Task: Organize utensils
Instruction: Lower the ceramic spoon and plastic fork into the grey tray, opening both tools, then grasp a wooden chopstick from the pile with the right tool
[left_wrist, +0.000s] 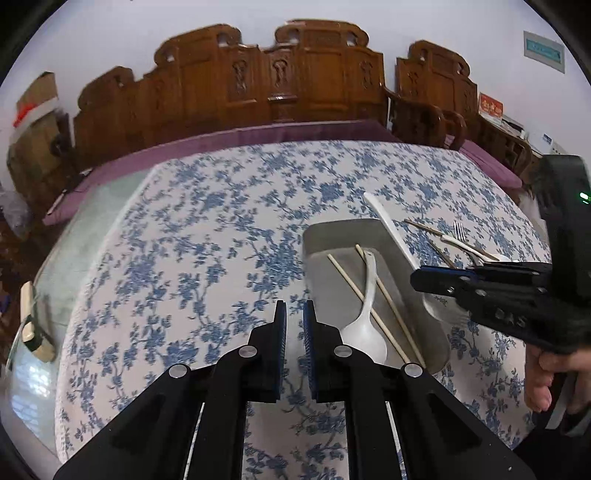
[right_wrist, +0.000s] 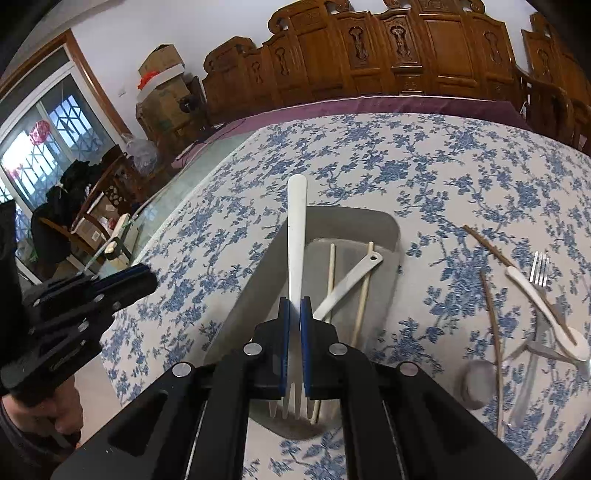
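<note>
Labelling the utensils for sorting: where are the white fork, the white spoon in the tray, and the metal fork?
white fork (right_wrist: 296, 236), right wrist view, on its handle.
white spoon (left_wrist: 364, 334), left wrist view, on its bowl.
metal fork (right_wrist: 539, 266), right wrist view, on its tines.

Count: 1 grey tray (right_wrist: 384, 221), 2 pale chopsticks (right_wrist: 364, 295) and 1 white spoon (right_wrist: 351, 280) in it. 1 white fork (right_wrist: 297, 229) in grip. On cloth: 2 brown chopsticks (right_wrist: 493, 321), 1 white spoon (right_wrist: 546, 310), 1 metal fork (right_wrist: 539, 273), 1 metal spoon (right_wrist: 476, 382).
</note>
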